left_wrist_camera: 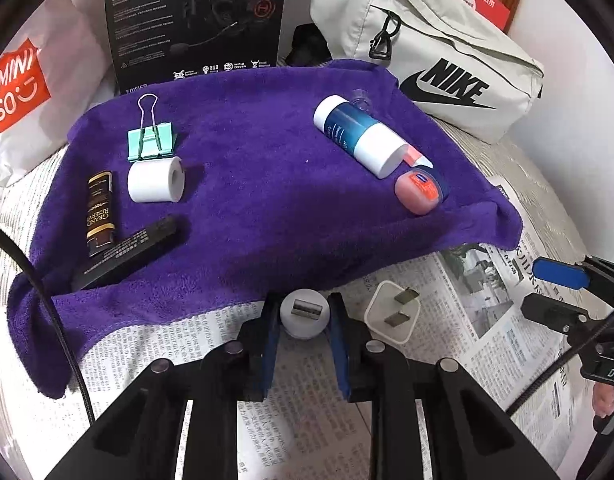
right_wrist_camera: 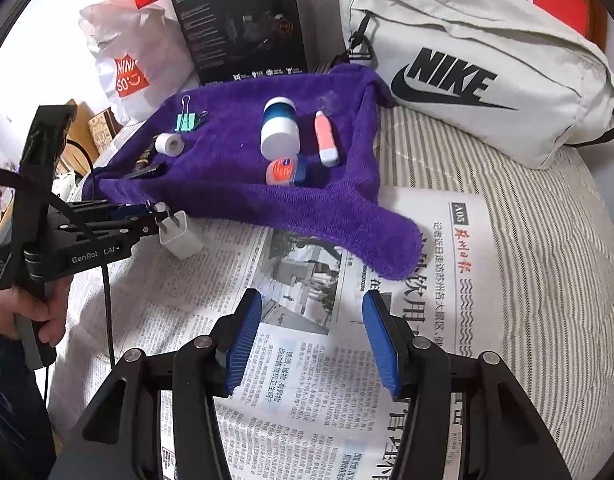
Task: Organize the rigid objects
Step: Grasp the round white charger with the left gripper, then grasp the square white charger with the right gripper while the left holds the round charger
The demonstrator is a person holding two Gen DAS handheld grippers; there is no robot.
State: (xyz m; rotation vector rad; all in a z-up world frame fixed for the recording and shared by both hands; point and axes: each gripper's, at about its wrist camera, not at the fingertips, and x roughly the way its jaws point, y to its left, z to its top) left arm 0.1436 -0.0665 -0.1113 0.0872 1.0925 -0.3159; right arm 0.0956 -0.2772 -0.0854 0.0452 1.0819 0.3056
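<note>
The left gripper (left_wrist_camera: 303, 320) clenches the round white USB charger (left_wrist_camera: 303, 311) on the newspaper (left_wrist_camera: 447, 304) at the purple towel's (left_wrist_camera: 267, 184) six o'clock edge; lift it straight, while the right gripper (right_wrist_camera: 312, 340) stands released.

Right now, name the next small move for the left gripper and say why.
Probably lift: the left gripper has its blue pads against the round white USB charger on the newspaper, short of the purple towel where the other items lie.

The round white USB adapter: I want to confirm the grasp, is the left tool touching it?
Touching. In the left wrist view both blue pads of the left tool sit flush against the round white USB adapter's sides, with no gap.
</note>
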